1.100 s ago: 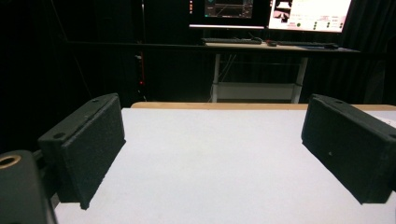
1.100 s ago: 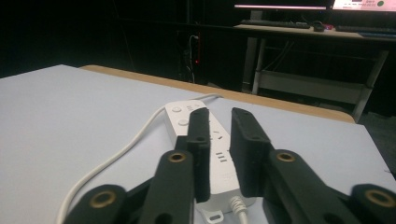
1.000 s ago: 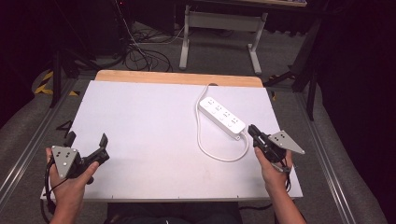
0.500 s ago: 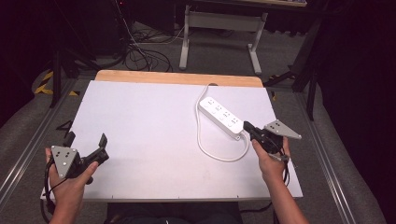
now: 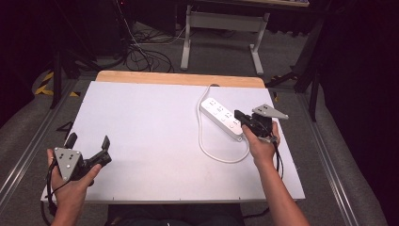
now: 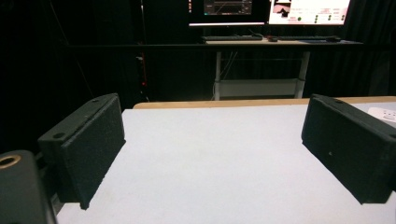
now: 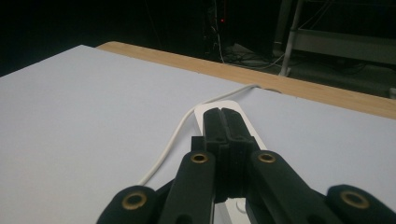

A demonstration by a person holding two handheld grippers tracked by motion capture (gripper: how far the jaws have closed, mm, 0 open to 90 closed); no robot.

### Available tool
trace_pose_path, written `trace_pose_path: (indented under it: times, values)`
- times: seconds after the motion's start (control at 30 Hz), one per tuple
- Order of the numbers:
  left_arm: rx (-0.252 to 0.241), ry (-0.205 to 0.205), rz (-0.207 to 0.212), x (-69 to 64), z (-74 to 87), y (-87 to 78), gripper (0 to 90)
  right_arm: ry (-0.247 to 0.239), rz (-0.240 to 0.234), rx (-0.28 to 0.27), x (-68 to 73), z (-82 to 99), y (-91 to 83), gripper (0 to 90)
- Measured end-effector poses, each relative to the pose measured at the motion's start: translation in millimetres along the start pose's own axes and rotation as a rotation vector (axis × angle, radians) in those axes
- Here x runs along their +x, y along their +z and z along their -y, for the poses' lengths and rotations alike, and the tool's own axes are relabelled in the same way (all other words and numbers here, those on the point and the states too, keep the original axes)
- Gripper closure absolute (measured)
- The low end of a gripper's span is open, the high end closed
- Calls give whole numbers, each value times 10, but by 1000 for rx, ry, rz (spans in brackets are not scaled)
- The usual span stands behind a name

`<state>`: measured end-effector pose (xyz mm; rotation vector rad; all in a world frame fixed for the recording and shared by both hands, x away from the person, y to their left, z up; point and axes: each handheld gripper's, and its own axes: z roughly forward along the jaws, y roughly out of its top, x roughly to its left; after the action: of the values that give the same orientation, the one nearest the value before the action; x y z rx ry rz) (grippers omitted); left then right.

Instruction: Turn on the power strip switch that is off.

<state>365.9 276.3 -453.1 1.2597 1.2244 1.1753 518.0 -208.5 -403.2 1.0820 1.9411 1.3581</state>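
**Pointing my closed jaws at the power strip**

Holding my right gripper (image 5: 245,122) low over the near end of the white power strip (image 5: 220,117), I keep its jaws pressed tight together with nothing between them. I think closed jaws make one firm tip, good for poking a button or pushing the strip, but I cannot tell if they touch it.

The power strip lies on the right part of the tabletop (image 5: 141,122). Its long side runs slanted, from its near end by my right hand to its far end, which points toward the wooden edge (image 5: 179,78). Its cord (image 5: 207,151) leaves the strip and curls around its left side.

My left gripper (image 5: 89,149) waits well apart from the power strip, jaws spread wide and empty, I think because it has no job right now.
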Motion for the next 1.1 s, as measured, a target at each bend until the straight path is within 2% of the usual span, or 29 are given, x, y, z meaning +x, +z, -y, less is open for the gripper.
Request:
trace_pose_path:
  times: [0.4,0.43,0.5,0.6,0.63,0.73,0.87,1.1]
  values:
    - [0,7,2,-11,5,-10,66,-43,-6,77,57,-170,455,900]
    - [0,7,2,-11,5,-10,67,-43,-6,77,57,-170,455,900]
    - [0,4,3,-16,3,-15,68,-47,-7,95,63,-196,577,900]
    - [0,9,4,-20,3,-18,68,-58,-5,113,69,-194,669,900]
    - [-5,14,2,-25,-1,-26,70,-69,-3,134,79,-190,778,900]
    - [-12,19,0,-31,-4,-34,71,-79,-3,150,87,-191,880,900]
    - [-7,27,-1,-28,2,-42,71,-79,-3,168,73,-195,994,900]
    - [-2,20,-5,-13,8,-53,71,-80,-5,208,33,-147,1150,900]
